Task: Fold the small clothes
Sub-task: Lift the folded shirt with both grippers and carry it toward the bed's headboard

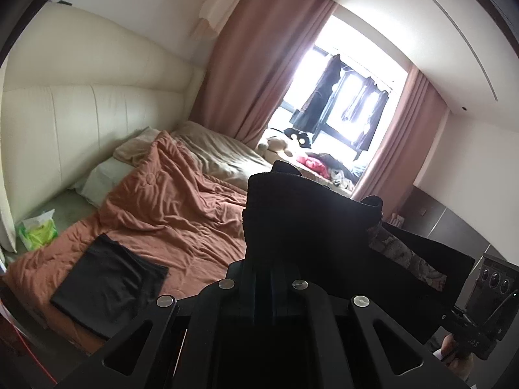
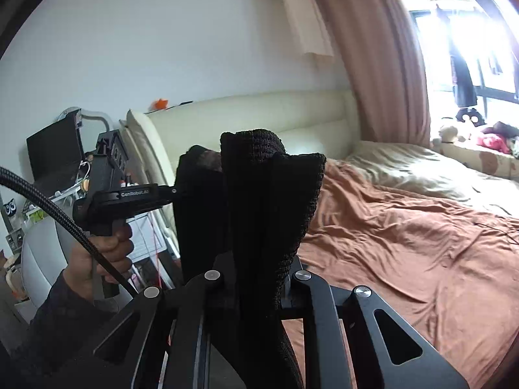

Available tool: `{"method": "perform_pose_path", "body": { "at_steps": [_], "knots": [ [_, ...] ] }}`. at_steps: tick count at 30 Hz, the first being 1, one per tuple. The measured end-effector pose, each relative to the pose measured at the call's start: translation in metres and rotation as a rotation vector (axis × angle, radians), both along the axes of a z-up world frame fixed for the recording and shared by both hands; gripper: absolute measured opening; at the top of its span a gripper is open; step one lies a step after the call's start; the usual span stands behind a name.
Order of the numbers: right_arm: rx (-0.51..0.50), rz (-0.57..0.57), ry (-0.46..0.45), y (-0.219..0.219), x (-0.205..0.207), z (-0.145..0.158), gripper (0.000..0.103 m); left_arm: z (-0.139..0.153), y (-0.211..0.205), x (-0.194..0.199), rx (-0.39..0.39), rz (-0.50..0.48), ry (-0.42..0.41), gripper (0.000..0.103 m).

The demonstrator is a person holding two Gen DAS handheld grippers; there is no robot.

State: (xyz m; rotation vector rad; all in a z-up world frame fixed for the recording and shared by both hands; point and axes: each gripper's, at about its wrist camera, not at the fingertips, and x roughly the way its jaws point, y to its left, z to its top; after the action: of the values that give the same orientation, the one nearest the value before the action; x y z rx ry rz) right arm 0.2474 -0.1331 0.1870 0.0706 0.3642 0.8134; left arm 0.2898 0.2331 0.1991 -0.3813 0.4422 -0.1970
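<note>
Bed: rust-orange quilt (image 1: 168,214), folded black garment (image 1: 108,280) lying flat on it.
Left tongs (image 1: 275,246): clamped on black knit cloth (image 1: 292,214), held aloft.
Right tongs (image 2: 256,259): clamped on the same cloth.

Both grippers (image 1: 275,227) (image 2: 256,210) apparently clamped.

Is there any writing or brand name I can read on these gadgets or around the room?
"GenRobot.AI": on the side of the left gripper, seen in the right wrist view.
A short mark on the right gripper's body: too blurred to read.
Green tissue pack: print too small to read.
</note>
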Motion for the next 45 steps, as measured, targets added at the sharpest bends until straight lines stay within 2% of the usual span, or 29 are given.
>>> {"method": "perform_pose_path", "body": {
  "at_steps": [11,19,26,30,38,45],
  "knots": [
    [-0.022,0.12,0.027,0.101,0.064,-0.039,0.01,-0.039,0.099,0.021,0.026,0.11,0.048,0.006],
    [-0.035,0.174,0.091,0.174,0.122,-0.074,0.01,-0.065,0.164,0.04,0.051,0.215,0.101,0.006],
    [-0.044,0.206,0.143,0.229,0.167,-0.101,0.01,-0.089,0.196,0.063,0.078,0.275,0.153,0.006],
    [-0.054,0.216,0.187,0.243,0.201,-0.116,0.01,-0.106,0.209,0.084,0.074,0.313,0.194,0.006],
    [-0.079,0.192,0.272,0.278,0.281,-0.149,0.01,-0.152,0.233,0.148,0.073,0.366,0.279,0.006],
    [-0.069,0.169,0.341,0.298,0.332,-0.18,0.01,-0.189,0.243,0.208,0.103,0.381,0.35,0.005]
  ]
}}
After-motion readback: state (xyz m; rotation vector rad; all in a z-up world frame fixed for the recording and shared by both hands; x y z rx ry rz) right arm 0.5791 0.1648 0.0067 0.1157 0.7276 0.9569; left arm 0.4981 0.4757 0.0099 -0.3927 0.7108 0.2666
